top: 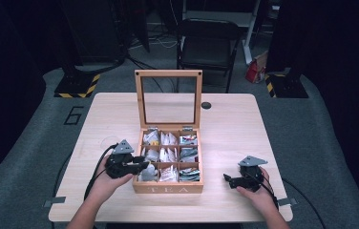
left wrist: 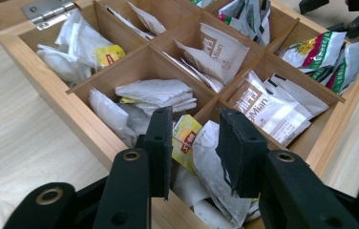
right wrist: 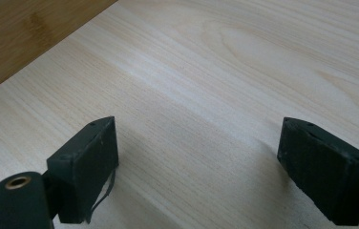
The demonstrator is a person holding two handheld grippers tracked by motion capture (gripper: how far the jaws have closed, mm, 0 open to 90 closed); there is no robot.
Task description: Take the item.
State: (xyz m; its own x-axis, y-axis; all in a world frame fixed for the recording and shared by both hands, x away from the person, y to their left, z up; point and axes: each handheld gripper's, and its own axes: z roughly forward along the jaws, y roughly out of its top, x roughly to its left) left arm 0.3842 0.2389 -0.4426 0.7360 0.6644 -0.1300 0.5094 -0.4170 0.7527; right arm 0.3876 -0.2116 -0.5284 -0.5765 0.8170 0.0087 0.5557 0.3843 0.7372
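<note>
Black fingers (left wrist: 161, 143) of the left gripper (left wrist: 194, 148) are partly apart over the near corner pocket of the wooden tea box (top: 168, 187), a white tea bag with a yellow tag (left wrist: 187, 138) between them, not yet pinched. Right gripper (right wrist: 199, 167) rests wide apart on the pale wooden table (right wrist: 225, 71), waiting. Farther back, the glass lid (top: 168, 98) stands up so pockets can be reached.

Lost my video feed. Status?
Left gripper part-open around a tea bag in the tea box. Right gripper open, empty, over table. Nothing in the way.

A wooden tea box (top: 168, 188) sits mid-counter, glass lid (top: 169, 98) upright, nine compartments stuffed with tea packets (left wrist: 268, 107).
</note>
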